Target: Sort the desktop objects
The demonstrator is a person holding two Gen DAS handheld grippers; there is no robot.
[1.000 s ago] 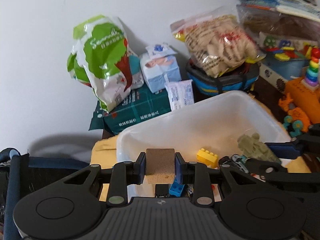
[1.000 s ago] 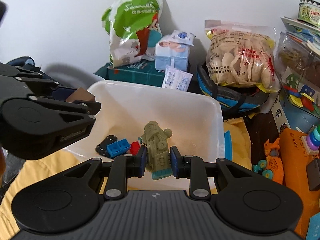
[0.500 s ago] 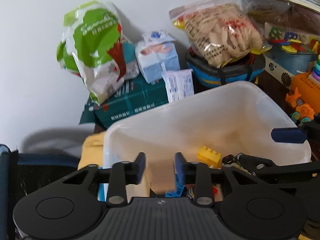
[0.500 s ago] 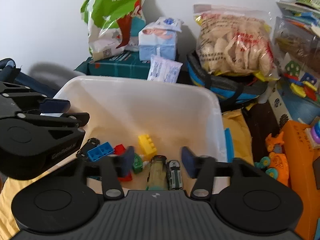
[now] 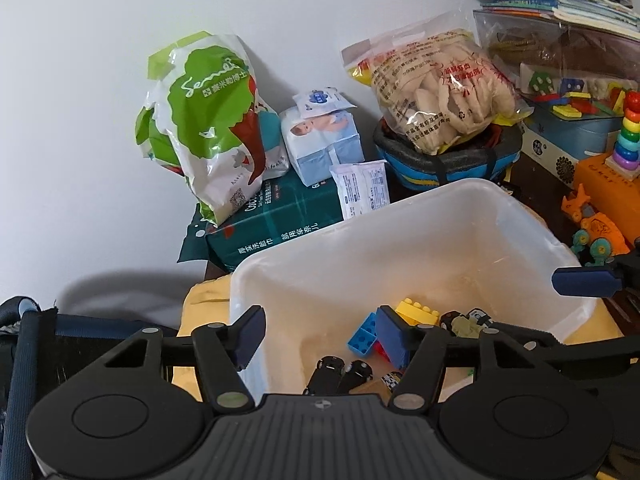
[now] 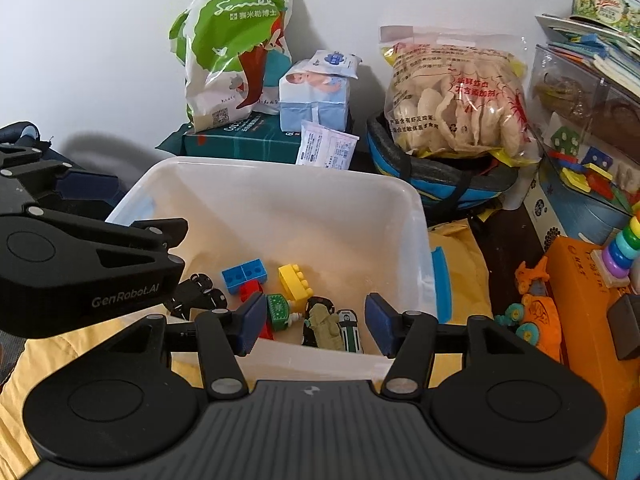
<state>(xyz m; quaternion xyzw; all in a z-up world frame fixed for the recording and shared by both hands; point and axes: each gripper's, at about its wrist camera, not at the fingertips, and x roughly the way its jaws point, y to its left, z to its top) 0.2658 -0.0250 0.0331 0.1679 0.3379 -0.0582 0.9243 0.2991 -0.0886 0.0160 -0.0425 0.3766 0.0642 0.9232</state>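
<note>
A white plastic bin (image 6: pixel 400 194) sits in front of both grippers, also in the left wrist view (image 5: pixel 520 216). It holds a blue brick (image 6: pixel 244 275), a yellow brick (image 6: pixel 295 280), a grey-green toy train (image 6: pixel 326 326), toy cars (image 6: pixel 200 294) and other small toys. My left gripper (image 5: pixel 322 336) is open and empty over the bin's near left corner. My right gripper (image 6: pixel 316 328) is open and empty over the bin's near edge, above the train. The left gripper also shows at the left of the right wrist view (image 6: pixel 80 264).
Behind the bin stand a green snack bag (image 6: pixel 232 48), a tissue pack (image 6: pixel 316 96), a dark green box (image 6: pixel 240 142) and a bag of crackers (image 6: pixel 456 100) on a blue basket. Orange toys (image 6: pixel 536 304) and a ring stacker (image 6: pixel 624 248) lie to the right.
Both grippers opened. The left dropped its brown block and the right dropped the grey-green train, which now lies in the bin. Both grippers pulled back slightly.
</note>
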